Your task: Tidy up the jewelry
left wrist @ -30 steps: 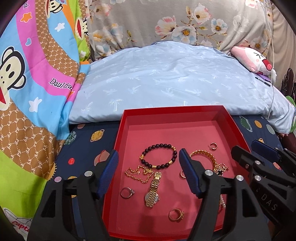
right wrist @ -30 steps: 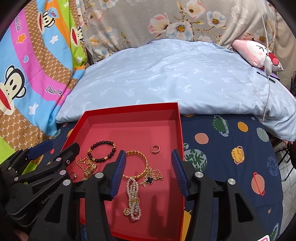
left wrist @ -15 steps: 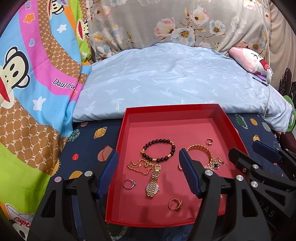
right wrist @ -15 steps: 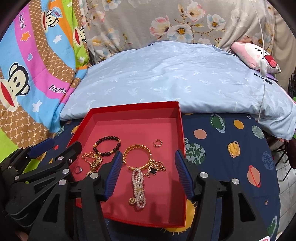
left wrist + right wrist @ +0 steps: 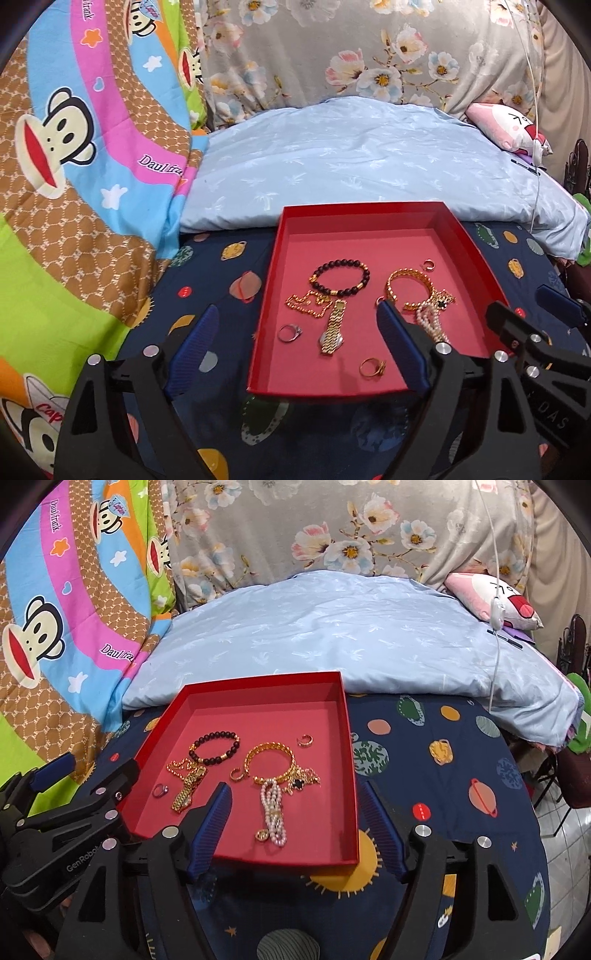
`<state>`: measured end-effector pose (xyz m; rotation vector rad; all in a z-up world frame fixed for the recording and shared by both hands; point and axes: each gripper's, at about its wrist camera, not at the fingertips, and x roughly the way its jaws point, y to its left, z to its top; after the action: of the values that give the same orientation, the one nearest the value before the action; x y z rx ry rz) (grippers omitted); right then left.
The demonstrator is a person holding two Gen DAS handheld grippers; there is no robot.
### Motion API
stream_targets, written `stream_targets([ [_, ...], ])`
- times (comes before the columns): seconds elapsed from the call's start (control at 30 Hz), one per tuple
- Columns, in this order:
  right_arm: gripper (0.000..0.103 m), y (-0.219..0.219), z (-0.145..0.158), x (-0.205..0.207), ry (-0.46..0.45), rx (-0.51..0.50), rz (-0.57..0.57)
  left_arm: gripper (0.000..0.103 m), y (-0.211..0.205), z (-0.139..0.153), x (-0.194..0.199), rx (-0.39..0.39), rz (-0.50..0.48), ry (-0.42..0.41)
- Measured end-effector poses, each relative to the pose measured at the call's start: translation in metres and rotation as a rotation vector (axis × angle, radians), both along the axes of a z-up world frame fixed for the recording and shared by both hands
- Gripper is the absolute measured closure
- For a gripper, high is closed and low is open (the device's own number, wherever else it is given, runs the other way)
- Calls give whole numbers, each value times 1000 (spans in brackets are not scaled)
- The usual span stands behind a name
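Nearest, the left gripper and right gripper hover side by side over the red tray's near edge, empty. Both sets of jaws have just been opening and stand wide apart. Ahead in the tray lie a gold watch, a pearl bracelet, a black bead bracelet and a gold bangle. Planet-print sheet lies open to the right; a pale blue pillow borders the far rim

both wrist views angle down, seemingly close—sharing the red tray.
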<state>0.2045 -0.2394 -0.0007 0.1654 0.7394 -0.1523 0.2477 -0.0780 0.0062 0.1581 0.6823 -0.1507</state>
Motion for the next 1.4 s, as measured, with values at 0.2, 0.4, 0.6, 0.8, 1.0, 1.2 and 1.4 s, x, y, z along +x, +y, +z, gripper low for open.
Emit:
stream_targets([
  [0.2, 27, 8, -7, -17, -13, -51, -32, 12, 5, -6, -14, -23, 18, -9],
  [0.4, 23, 11, -14, -26, -13, -82, -49, 8, 4, -16, -22, 13, 29, -26],
  [0.6, 22, 14, -19, -33, -17, -91, -51, 8, 5, -23, -24, 8, 41, -18],
  [0.8, 19, 12, -26, -38, -11, -82, -63, 7, 5, -29, -27, 4, 32, -18],
  [1.0, 19, 9, -30, -39, -5, -61, -64, 7, 5, -36, -31, -3, 34, -16],
  [1.2, 19, 14, -32, -40, -4, -83, -63, 7, 7, -39, -32, 0, 38, -24],
  [1.4, 19, 16, -32, -40, -2, -92, -59, 7, 8, -39, -32, -1, 40, -25],
])
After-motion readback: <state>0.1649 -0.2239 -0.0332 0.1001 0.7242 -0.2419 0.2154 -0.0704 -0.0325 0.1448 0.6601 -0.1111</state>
